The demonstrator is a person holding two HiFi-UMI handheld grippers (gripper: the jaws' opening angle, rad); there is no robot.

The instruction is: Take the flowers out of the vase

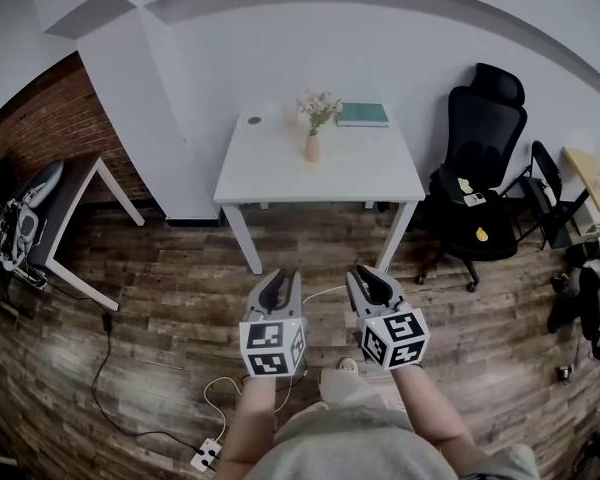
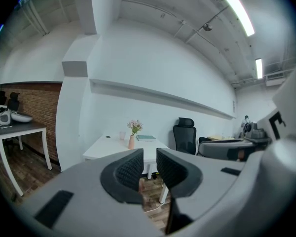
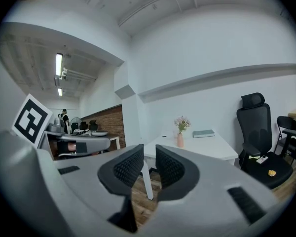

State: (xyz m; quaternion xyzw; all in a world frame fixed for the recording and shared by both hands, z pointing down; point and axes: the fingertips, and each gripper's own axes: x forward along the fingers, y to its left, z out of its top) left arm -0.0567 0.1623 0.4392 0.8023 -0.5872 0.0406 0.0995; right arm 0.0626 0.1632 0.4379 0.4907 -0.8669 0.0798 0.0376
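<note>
Flowers (image 1: 318, 105) upright in pink vase (image 1: 312, 148), toward back of white table (image 1: 280, 173), near green book (image 1: 362, 114). Left gripper (image 1: 280, 278) and right gripper (image 1: 372, 274) side by side over wood floor (image 1: 160, 298), well short of table. Jaws of each slightly parted, nothing between.

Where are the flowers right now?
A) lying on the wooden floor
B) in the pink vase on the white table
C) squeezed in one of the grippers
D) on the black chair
B: the flowers stick up out of the pink vase, which stands upright on the white table.
</note>
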